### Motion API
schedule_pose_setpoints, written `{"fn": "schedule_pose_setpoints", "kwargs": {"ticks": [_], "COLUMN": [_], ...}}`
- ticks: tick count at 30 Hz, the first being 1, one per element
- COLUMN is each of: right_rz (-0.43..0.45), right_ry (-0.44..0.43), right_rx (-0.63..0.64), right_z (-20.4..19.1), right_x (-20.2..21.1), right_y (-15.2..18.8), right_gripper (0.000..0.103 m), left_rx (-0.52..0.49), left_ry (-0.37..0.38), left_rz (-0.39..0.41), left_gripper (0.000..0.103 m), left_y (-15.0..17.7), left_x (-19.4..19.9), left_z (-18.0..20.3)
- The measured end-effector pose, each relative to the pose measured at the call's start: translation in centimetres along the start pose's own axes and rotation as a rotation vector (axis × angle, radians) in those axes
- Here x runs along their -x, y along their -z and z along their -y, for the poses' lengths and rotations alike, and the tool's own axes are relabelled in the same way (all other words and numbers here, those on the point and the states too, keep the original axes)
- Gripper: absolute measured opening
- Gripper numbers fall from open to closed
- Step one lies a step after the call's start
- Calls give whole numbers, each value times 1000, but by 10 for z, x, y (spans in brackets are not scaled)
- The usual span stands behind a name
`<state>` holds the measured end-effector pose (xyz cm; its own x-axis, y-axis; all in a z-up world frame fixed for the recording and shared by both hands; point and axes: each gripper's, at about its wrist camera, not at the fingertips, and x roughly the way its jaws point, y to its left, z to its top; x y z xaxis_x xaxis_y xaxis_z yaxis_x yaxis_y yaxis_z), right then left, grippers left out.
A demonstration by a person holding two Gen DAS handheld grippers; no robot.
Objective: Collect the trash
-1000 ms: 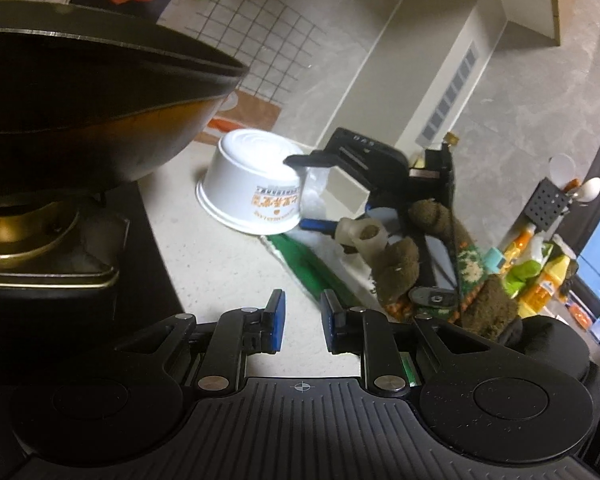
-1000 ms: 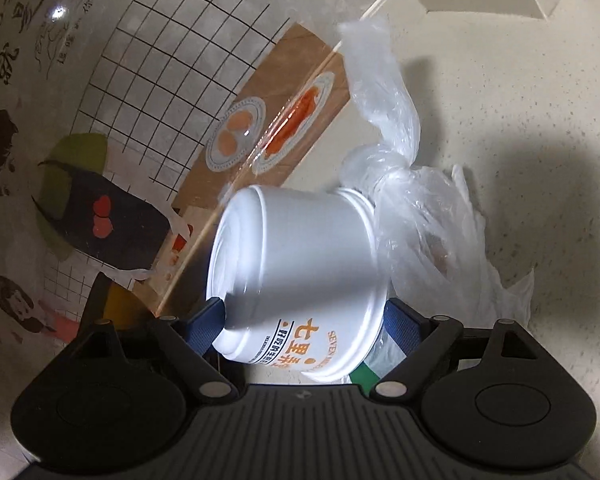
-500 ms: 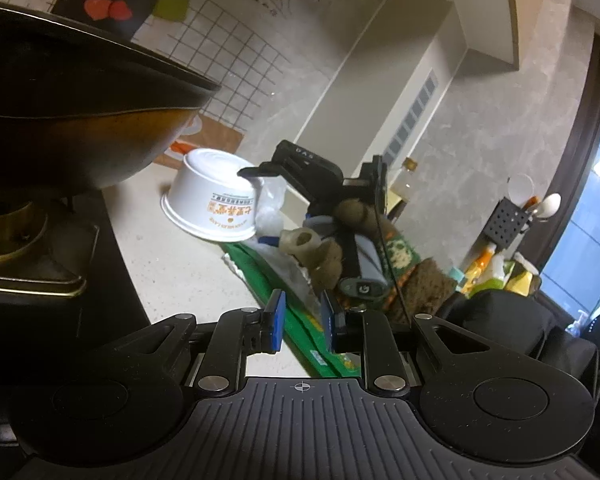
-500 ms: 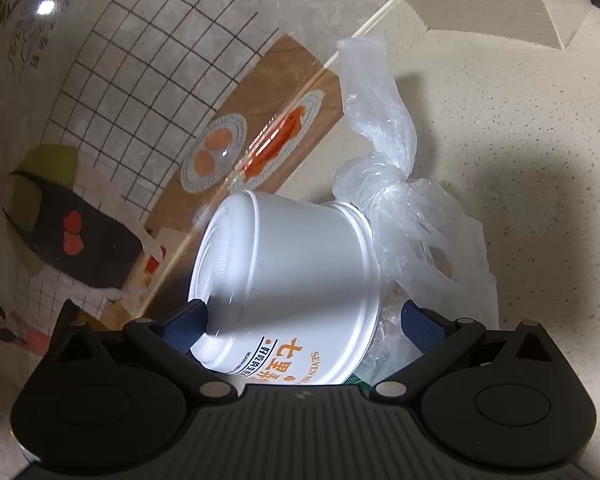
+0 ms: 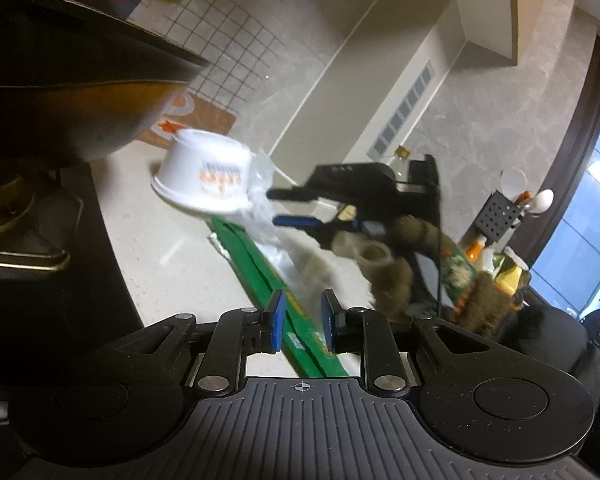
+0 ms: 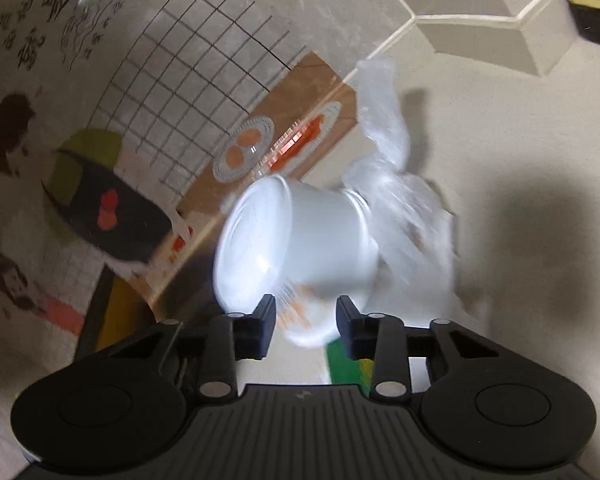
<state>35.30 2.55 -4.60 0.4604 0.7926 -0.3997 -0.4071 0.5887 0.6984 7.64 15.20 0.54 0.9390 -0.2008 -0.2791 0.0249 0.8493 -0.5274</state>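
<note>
Right wrist view: the right gripper is closing, its jaws narrowing with nothing gripped between them; the blurred white cup is lying on its side just beyond the fingertips on the counter, a clear bag touching its rim. Left wrist view: the left gripper is standing partly open and empty over a green wrapper, the cup farther off beside a wok.

Speckled pale bench
White cup at 11 o'clock, clear bag beside it, green wrapper centre.
</note>
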Motion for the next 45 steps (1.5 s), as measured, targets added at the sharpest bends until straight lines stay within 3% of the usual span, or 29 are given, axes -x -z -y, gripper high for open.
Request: {"fn": "schedule_pose_setpoints", "kwargs": {"ticks": [3, 7, 9, 11, 15, 17, 21, 27, 30, 33, 35, 38, 42, 45], "right_rz": [-18, -11, -28, -63, -186, -211, -133, 53, 91, 109, 129, 163, 182, 141], "right_ry": [71, 270, 312, 295, 126, 87, 164, 464, 548, 584, 579, 526, 393, 250], "right_rx": [73, 352, 447, 457, 378, 370, 423, 621, 670, 714, 736, 754, 610, 424], "right_z": [0, -23, -31, -32, -30, -31, -33, -37, -34, -37, -41, -50, -50, -35], "right_x": [21, 42, 51, 59, 68, 73, 92, 119, 125, 127, 132, 138, 138, 130], "right_y": [20, 57, 78, 96, 126, 138, 143, 143, 140, 137, 132, 121, 82, 46], "right_gripper": [33, 35, 42, 43, 45, 49, 62, 84, 85, 85, 85, 86, 86, 86], "left_rx": [-5, -2, 7, 11, -4, -20, -39, -103, -133, -208, -257, -318, -406, -360], "left_ry": [-20, -62, -84, -103, -133, -152, -192, -239, -230, -194, -183, -198, -347, -506], "left_rz": [-18, -42, -57, -67, -76, -90, -123, -171, -187, -142, -128, -229, -314, -319], "left_gripper": [22, 22, 22, 22, 22, 22, 22, 22, 22, 22, 22, 23, 26, 25], "left_y": [1, 1, 0, -2, -6, -7, -7, -8, -18, -57, -88, -141, -204, -242], "left_x": [-3, -6, -10, -12, -16, -20, -28, -40, -44, -47, -58, -101, -171, -212], "left_z": [7, 14, 17, 20, 28, 32, 36, 49, 61, 85, 98, 105, 92, 65]}}
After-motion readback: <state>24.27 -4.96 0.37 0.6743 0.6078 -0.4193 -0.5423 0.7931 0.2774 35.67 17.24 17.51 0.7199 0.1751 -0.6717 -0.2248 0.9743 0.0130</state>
